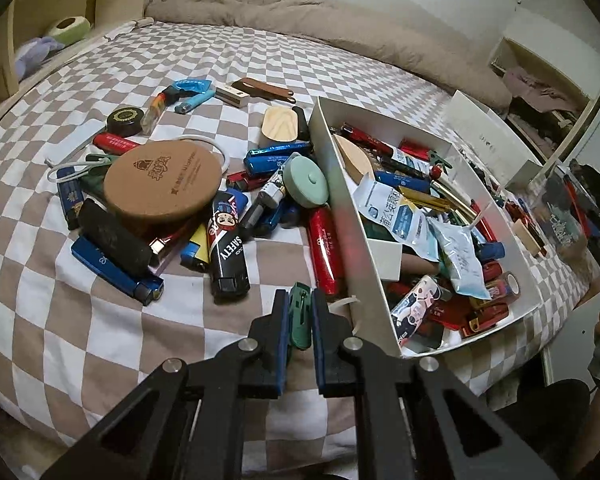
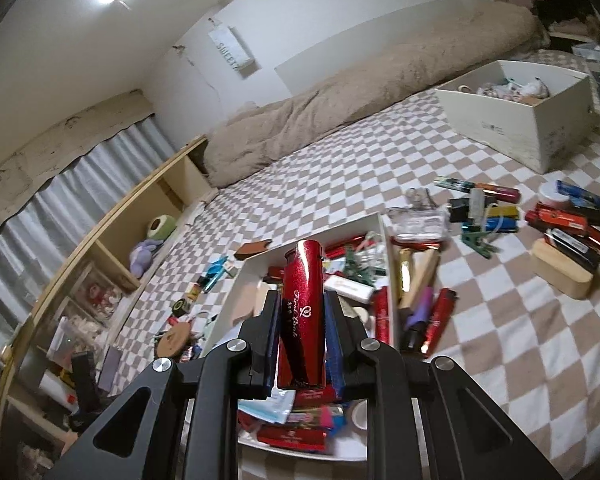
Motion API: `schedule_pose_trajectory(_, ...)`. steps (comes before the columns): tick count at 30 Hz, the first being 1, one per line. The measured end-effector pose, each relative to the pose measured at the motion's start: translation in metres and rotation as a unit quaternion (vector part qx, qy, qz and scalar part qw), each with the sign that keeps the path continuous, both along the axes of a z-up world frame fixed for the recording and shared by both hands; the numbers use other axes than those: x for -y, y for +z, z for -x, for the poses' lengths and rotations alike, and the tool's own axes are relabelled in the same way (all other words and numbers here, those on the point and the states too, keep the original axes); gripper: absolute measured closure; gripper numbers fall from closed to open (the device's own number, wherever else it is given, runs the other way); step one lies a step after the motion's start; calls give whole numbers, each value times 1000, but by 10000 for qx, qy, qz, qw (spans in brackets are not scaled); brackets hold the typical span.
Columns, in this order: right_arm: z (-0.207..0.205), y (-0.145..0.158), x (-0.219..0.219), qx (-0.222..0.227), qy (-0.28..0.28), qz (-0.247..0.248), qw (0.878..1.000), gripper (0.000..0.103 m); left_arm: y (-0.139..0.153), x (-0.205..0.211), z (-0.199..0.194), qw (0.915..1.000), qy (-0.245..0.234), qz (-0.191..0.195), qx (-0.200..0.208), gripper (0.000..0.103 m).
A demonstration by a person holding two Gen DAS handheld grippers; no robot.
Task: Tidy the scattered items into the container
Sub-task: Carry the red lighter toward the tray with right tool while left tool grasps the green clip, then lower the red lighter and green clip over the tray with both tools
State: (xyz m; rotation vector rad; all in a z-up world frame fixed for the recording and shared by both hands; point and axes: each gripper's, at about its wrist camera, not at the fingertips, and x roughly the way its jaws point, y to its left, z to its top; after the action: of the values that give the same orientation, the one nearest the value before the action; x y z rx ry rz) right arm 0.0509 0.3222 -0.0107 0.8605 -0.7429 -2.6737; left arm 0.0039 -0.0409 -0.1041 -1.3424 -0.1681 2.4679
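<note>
The left tongs are clamping a green clip between closed pads, just above the checkered bed and beside the near corner of the white container. The right tongs are gripping a red lighter upright over the same container, which is lying crowded with lighters and packets. More lighters and a cork disc are lying scattered left of it.

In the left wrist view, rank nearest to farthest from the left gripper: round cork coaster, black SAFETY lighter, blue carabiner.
From the left gripper:
1. black SAFETY lighter, just ahead, left.
2. round cork coaster, farther, left.
3. blue carabiner, far back.
</note>
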Motion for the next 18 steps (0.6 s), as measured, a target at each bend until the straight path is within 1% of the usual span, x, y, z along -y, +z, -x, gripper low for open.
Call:
schedule_pose_trajectory(3, 3, 2, 5, -13, 69, -10, 10000, 81, 1, 0, 0, 10000, -16, 18, -19, 92)
schedule_pose_trajectory(6, 4, 4, 7, -33, 106, -5, 9999, 81, 2, -2, -3, 9998, -70, 166, -106, 92)
schedule_pose_trajectory(9, 5, 6, 8, -61, 137, 19, 9999, 81, 5, -2, -5, 9998, -97, 126, -143, 92)
schedule_pose_trajectory(14, 10, 10, 13, -87, 212, -13, 9997, 81, 27, -2, -3, 9990, -119, -74, -430, 92)
schedule_pose_trajectory(18, 15, 7, 20, -36, 333, 49, 9994, 81, 45, -12, -3, 9973, -266, -96, -673, 92)
